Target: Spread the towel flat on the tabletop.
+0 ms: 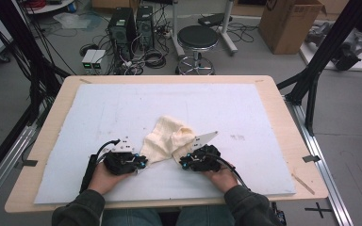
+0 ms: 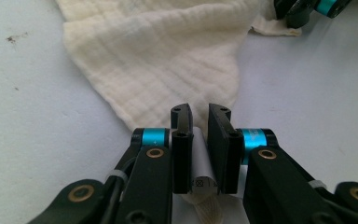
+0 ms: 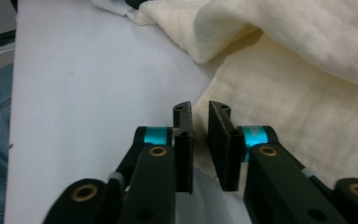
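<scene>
My cream cloth (image 1: 169, 140) lies crumpled at the centre of the worktop (image 1: 273, 141), between my two tools. My left tool (image 2: 199, 122), lower left of centre, has its jaws narrow over the cloth's corner and label. My right tool (image 3: 200, 119), lower right, stands narrow at the cloth's edge; whether it grips, I cannot tell.

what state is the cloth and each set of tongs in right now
cloth: crumpled, partly folded over itself, lying on the white mat
left tongs: nearly shut, pinching the cloth's corner with its label
right tongs: jaws narrowly apart at the cloth's edge, grip unclear
stool: upright on the floor
</scene>
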Motion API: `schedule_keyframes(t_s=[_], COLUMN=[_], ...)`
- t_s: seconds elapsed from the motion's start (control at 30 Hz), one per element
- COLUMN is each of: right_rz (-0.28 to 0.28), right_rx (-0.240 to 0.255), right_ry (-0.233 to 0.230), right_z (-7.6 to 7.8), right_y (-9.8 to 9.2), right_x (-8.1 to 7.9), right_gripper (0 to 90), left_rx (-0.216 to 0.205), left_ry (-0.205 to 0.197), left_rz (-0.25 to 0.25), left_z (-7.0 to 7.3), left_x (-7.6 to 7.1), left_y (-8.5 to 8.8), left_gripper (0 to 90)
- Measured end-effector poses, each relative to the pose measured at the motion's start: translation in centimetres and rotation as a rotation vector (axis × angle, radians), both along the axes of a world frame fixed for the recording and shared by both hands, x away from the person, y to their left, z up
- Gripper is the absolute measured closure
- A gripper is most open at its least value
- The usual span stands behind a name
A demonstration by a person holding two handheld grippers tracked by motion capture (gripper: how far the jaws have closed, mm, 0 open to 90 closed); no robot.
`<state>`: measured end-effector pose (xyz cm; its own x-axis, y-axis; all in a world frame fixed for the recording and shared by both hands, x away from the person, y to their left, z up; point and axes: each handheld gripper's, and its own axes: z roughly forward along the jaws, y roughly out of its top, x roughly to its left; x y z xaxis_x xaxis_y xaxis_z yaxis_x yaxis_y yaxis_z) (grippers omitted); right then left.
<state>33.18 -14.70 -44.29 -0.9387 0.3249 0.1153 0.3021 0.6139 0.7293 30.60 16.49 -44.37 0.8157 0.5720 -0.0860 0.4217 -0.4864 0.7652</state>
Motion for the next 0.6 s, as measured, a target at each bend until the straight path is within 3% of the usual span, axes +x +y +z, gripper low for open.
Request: schedule_keyframes(t_s=[0.33, 0.6], right_rz=[-0.008, -0.024], right_rx=[-0.012, 0.035], right_ry=[-0.013, -0.028], right_z=[0.4, 1.7], right_y=[-0.5, -2.0], right_x=[0.2, -0.1], right_gripper=[88.4, 88.4], left_rx=[-0.007, -0.038], left_ry=[-0.001, -0.018], left_rz=[0.010, 0.020], left_z=[0.0, 0.5], left_x=[0.1, 0.0], left_y=[0.1, 0.5], left_gripper=[86.4, 88.1])
